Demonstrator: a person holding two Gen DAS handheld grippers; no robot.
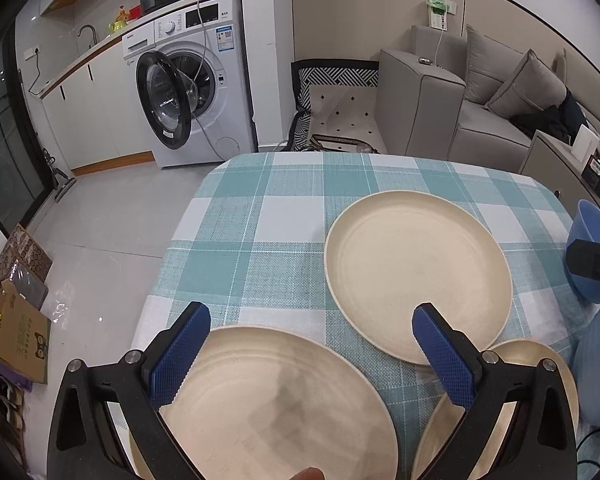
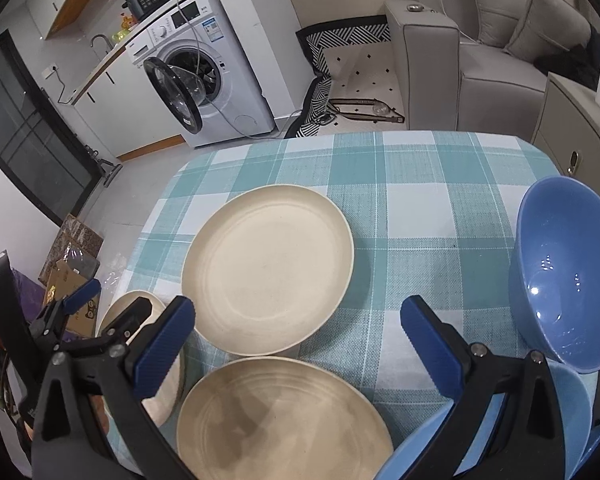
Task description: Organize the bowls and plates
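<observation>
Three cream plates lie on the checked tablecloth (image 1: 260, 216). In the left wrist view my left gripper (image 1: 310, 310) stands open above the nearest plate (image 1: 276, 404), with a second plate (image 1: 418, 276) beyond it. The third plate (image 1: 540, 360) is partly hidden behind its right finger. In the right wrist view my right gripper (image 2: 298, 304) is open over the near plate (image 2: 280, 416) and the far plate (image 2: 268, 268). A blue bowl (image 2: 564, 272) stands to its right, and a light blue dish (image 2: 572, 400) lies under its right finger. My left gripper (image 2: 118, 294) hovers over the left plate (image 2: 140, 300).
The table's far edge (image 2: 380, 134) and left edge (image 1: 168, 248) drop to the tiled floor. A washing machine (image 1: 204, 80) with its door open stands beyond, with a grey sofa (image 1: 460, 100) and a cabinet (image 2: 572, 128) on the right. Cardboard boxes (image 1: 20, 320) lie on the floor at left.
</observation>
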